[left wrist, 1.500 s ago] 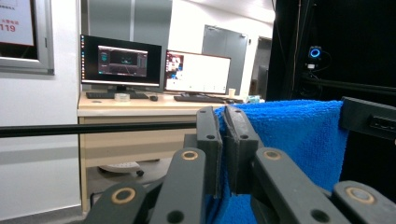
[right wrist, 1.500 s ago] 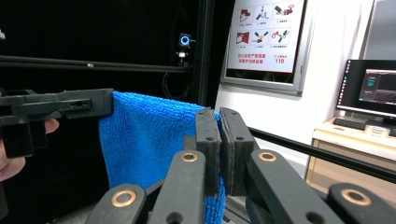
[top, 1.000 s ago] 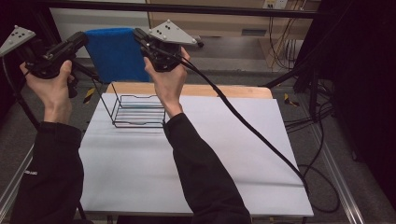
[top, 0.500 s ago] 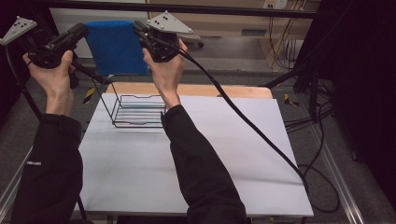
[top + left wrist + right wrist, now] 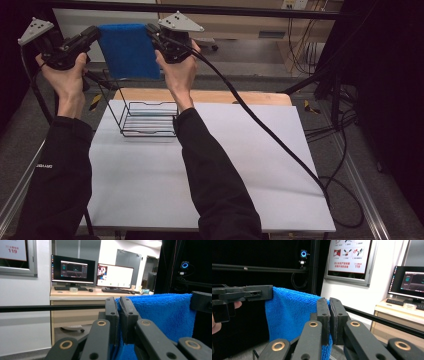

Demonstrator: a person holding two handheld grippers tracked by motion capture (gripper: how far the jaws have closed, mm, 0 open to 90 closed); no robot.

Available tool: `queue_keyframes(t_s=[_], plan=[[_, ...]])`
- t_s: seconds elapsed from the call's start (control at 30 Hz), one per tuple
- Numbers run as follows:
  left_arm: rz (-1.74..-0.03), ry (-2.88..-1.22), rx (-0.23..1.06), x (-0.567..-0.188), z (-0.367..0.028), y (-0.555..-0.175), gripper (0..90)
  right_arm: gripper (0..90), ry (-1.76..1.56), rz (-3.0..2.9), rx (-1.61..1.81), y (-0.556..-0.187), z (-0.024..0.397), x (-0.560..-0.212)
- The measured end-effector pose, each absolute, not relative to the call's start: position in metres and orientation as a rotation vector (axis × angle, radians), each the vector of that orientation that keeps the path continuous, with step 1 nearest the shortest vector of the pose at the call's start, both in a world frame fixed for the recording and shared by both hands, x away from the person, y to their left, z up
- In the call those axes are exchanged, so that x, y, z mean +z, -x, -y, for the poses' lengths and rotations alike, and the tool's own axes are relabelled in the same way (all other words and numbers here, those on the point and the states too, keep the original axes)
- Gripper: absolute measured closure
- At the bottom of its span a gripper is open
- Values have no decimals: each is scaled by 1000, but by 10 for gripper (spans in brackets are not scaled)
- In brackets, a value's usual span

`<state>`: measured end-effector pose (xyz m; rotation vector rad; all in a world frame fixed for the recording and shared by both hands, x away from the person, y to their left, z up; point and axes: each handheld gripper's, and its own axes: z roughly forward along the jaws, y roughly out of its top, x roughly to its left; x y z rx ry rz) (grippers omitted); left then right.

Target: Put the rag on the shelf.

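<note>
You can read "119" in red on the framed wall poster (image 5: 350, 257) in the right gripper view, under small pictograms and a line of red characters too small to read. In the left gripper view, that poster (image 5: 13, 251) again shows "119". White lettering on your left sleeve (image 5: 44, 165) stays illegible.

The left claw (image 5: 119, 315) pinches a top corner of the hanging blue towel (image 5: 162, 315).

Both grippers are chunky black things, the left gripper (image 5: 92, 34) and right gripper (image 5: 149, 31) each topped by a grey triangular plate dotted with small marks. Brass-ringed pivots sit on the links behind the fingers (image 5: 111, 311), thick black cables trail off, and the person wears black long sleeves with tiny white lettering on the left one.
</note>
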<state>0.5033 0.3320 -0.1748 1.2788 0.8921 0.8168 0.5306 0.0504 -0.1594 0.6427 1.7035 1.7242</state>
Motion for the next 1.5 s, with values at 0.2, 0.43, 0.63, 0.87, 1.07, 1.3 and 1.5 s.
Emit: queue_keyframes(t_s=[0.2,0.43,0.63,0.87,1.07,1.3,1.5], plan=[[-886,-1309,814,-187,-335,-498,855,874,-655,-1736,1719,-530,-50,-173],[-874,-1341,809,-198,-336,-489,854,874,-668,-1772,1712,-525,-49,-185],[-869,-1368,808,-205,-334,-486,854,873,-685,-1807,1701,-522,-44,-193],[-871,-1399,792,-216,-337,-479,854,872,-679,-1843,1678,-517,-44,-201],[-858,-1396,793,-216,-338,-469,854,872,-673,-1848,1686,-513,-44,-204],[-866,-1419,798,-223,-341,-465,852,872,-651,-1870,1676,-505,-47,-205],[-855,-1443,786,-229,-341,-463,850,872,-645,-1908,1651,-500,-45,-208]])
